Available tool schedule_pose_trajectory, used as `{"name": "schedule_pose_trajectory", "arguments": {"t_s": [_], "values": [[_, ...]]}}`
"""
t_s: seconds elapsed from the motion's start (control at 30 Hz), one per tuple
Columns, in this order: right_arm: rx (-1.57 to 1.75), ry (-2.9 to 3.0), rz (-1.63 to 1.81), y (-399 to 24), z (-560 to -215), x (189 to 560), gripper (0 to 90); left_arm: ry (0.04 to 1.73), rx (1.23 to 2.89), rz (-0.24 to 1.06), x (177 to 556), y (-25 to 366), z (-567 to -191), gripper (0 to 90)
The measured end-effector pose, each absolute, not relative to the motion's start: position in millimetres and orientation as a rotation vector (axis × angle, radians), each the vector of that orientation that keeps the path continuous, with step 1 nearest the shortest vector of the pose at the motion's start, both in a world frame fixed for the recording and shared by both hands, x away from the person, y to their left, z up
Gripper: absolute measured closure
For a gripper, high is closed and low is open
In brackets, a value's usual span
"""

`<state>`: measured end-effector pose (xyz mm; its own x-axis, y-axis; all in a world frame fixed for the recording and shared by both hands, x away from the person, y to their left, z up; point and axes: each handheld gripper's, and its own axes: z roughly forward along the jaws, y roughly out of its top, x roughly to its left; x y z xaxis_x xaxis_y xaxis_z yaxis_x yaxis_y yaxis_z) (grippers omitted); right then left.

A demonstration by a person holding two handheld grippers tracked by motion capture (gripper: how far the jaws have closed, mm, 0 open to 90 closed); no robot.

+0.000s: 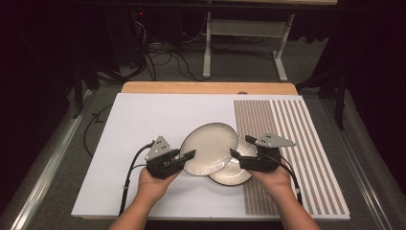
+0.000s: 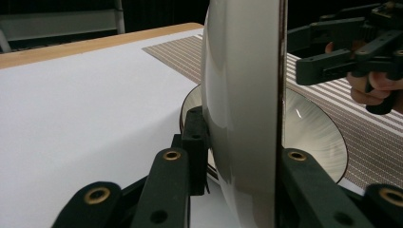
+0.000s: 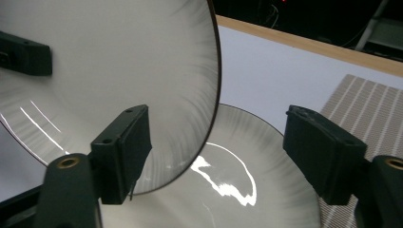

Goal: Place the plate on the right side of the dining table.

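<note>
Two white plates with dark rims lie overlapped at the middle of the table. My left gripper (image 1: 190,155) is shut on the left rim of the upper plate (image 1: 208,148), which it holds tilted over the lower plate (image 1: 237,175). In the left gripper view the upper plate (image 2: 242,95) stands edge-on between the jaws, with the lower plate (image 2: 309,128) flat behind it. My right gripper (image 1: 239,146) is open at the plates' right side. Its jaws (image 3: 218,142) stand wide apart over the lower plate (image 3: 237,156), beside the edge of the upper plate (image 3: 119,57), without pressing either.
A white sheet (image 1: 143,124) covers the table, with a brown striped section (image 1: 287,124) on the right. A wooden edge (image 1: 206,87) runs along the far side. Beyond it are a metal stand (image 1: 207,48) and floor cables (image 1: 163,60).
</note>
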<state>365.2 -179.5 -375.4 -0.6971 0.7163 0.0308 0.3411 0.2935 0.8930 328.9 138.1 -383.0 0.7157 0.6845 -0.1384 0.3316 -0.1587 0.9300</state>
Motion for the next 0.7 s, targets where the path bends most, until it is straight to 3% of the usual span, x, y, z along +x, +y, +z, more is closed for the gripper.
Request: {"name": "schedule_pose_trajectory", "arguments": {"t_s": [0.7], "values": [[1.040, 2.250, 1.474, -168.1, -389.1, 381.1, 53.0, 0.779, 1.763, 0.376, 331.2, 137.8, -385.5, 73.2]]}}
